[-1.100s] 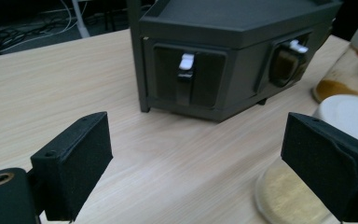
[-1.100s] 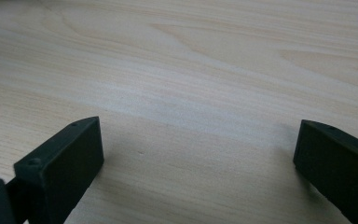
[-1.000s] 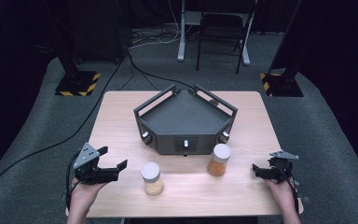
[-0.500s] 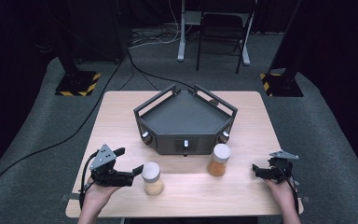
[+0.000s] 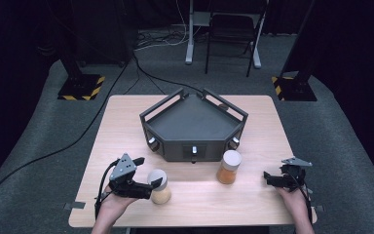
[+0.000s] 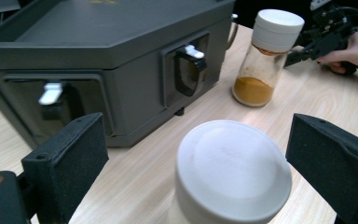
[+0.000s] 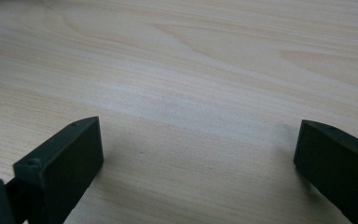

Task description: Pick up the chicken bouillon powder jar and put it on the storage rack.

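Small clear jar with a white lid and pale powder, upright near the front edge of the desk, left of centre. In the left gripper view, same jar's white lid sitting between the two black jaws, a gap visible on each side, pads not touching it. Left gripper spread wide, level with the jar and coming at it from the left, jaws having just been opening, jar between them but not gripped. Supporting hand entering from the bottom edge, cable trailing off behind.

Just beyond the jar, a dark grey five-sided tray box with raised rails at the middle of the desk, silver latches on its front faces. In front of its right corner, a second jar, white-lidded, holding orange powder, standing upright and well apart from the first.

Farther right, near the desk's right front corner, right gripper held low over bare wood, pointing left toward the orange jar. In the right gripper view, jaws released and wide apart, nothing between them but pale wood grain.

Dark carpet around the desk.
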{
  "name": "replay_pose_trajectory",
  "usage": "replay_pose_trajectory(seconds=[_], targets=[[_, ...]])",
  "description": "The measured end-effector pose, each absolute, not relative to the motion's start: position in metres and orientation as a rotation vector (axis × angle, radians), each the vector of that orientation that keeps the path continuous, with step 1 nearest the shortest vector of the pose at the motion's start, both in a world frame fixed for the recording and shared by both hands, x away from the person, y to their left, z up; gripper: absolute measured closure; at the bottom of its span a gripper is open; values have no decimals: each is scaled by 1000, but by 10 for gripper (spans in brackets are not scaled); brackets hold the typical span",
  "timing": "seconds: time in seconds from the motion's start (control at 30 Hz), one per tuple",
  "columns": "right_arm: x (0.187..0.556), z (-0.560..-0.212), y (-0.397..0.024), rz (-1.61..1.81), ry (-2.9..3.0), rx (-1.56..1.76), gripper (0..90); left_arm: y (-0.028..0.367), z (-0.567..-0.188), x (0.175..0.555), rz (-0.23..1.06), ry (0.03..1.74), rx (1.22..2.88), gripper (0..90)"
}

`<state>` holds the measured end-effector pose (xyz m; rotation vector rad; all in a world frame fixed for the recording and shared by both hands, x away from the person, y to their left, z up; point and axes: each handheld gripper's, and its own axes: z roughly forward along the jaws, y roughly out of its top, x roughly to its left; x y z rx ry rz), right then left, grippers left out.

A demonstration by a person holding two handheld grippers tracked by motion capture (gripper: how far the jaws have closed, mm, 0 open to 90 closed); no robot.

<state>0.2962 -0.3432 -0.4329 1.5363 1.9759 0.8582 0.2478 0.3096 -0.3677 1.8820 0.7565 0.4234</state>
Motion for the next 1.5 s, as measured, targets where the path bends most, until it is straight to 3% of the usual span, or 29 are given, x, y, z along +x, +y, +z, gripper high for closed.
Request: replay_pose_trajectory(seconds=[0.67,0.77,0.87,1.5], targets=[[296,-433,-344,860,1982,1531,4,284,-396,261,417,712,1947,130],[296,-433,-344,860,1982,1531,4,283,-399,262,424,696,1960,193],[296,-433,-344,860,1983,1530,4,285,-403,264,408,673,1963,338],[297,-433,-343,862,1984,1528,4,284,-392,262,429,730,1914,342]])
